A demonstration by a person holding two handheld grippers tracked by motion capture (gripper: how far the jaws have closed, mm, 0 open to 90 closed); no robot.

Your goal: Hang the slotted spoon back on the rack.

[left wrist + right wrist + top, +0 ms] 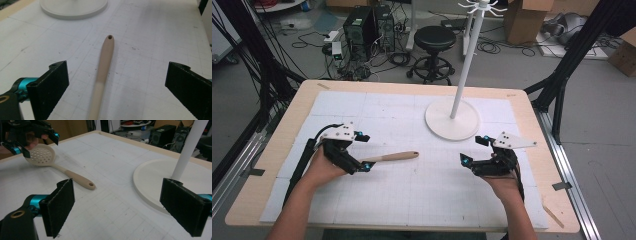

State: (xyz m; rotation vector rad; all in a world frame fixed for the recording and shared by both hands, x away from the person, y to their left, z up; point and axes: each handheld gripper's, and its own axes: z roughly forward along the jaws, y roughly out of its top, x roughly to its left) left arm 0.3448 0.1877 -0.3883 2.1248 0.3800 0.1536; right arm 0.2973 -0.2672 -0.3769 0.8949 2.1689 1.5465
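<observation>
L tongs released, jaws wide, and I've got them straddling the slotted spoon without touching it. In the L gripper view the beige handle runs up the middle between the two black pads, clear gap either side. R tongs also released, nothing between the pads, hovering over bare mat on my right, well apart from the spoon.

Spoon lies flat on the white grid mat, mid-table, handle end pointing toward the R side.

Beyond it: white stand w/ round base and upright pole, near the far edge, just ahead of the R tongs. Nothing between L tongs and spoon. Black stool and PC towers on the floor past the table.

R gripper view gives me the perforated spoon head, sitting right under the L tongs; from the high view that head is hidden by the gripper. L gripper view shows the hang hole in the handle tip.
</observation>
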